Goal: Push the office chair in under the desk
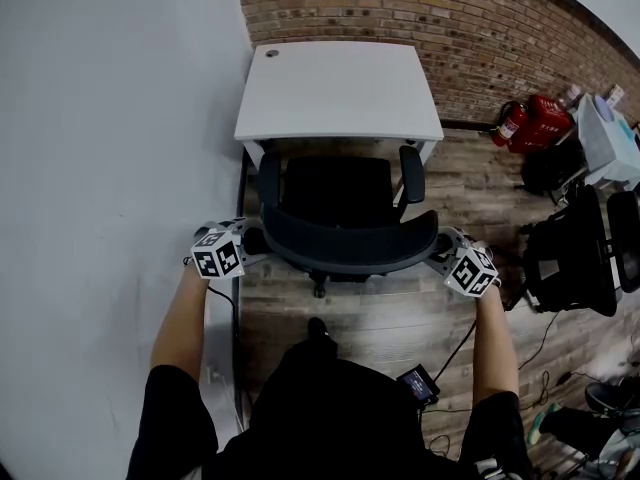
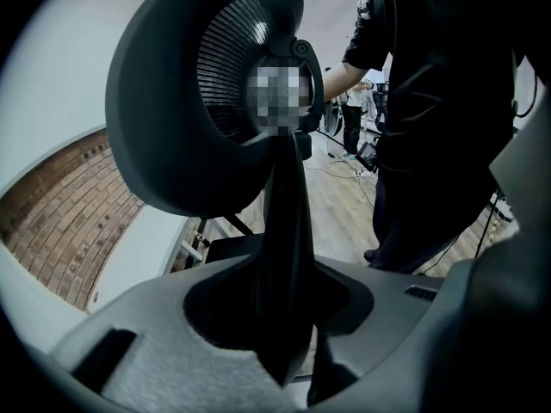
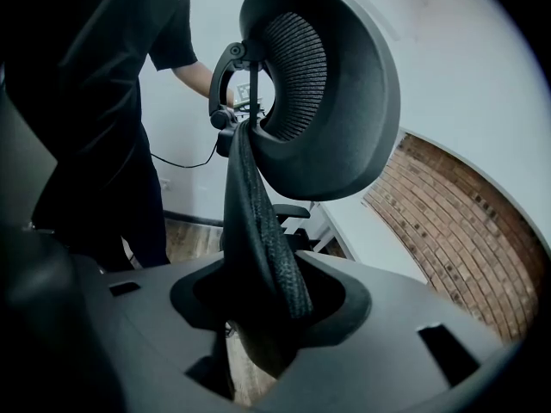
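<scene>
A black office chair stands on the wooden floor with its seat (image 1: 335,193) partly under the white desk (image 1: 335,88). Its curved backrest (image 1: 345,238) faces me. My left gripper (image 1: 256,240) holds the backrest's left edge and my right gripper (image 1: 436,248) its right edge. In the left gripper view the dark backrest edge (image 2: 288,213) runs down between the jaws of the left gripper (image 2: 288,304), under the headrest (image 2: 172,127). In the right gripper view the mesh edge (image 3: 254,222) fills the gap of the right gripper (image 3: 267,312), with the headrest (image 3: 336,101) above.
A white wall (image 1: 110,118) runs along the left and a brick wall (image 1: 450,18) stands behind the desk. Red fire extinguishers (image 1: 530,123) and other black chairs (image 1: 570,253) are at the right. Cables (image 1: 455,353) and a small device (image 1: 417,384) lie on the floor near my feet.
</scene>
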{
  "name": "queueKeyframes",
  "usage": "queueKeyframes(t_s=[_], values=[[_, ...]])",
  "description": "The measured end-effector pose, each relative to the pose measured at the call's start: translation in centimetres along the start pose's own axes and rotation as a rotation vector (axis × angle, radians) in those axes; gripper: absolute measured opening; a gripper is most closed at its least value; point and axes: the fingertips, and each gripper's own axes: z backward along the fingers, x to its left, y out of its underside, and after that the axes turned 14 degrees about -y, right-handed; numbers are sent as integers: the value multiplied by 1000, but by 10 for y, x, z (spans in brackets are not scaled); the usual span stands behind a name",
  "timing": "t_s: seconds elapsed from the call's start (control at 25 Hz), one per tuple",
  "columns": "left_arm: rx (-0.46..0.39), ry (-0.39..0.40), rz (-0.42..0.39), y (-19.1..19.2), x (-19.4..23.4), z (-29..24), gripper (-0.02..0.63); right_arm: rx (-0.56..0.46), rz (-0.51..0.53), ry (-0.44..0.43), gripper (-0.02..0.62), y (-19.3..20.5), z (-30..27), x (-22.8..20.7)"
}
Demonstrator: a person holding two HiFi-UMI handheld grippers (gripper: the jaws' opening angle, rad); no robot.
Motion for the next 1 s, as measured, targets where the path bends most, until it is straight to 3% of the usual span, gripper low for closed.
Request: queueKeyframes(t_s=[1.0], values=[[3, 18, 22, 25, 125, -59, 144, 47, -88, 24, 201, 28, -23, -140]])
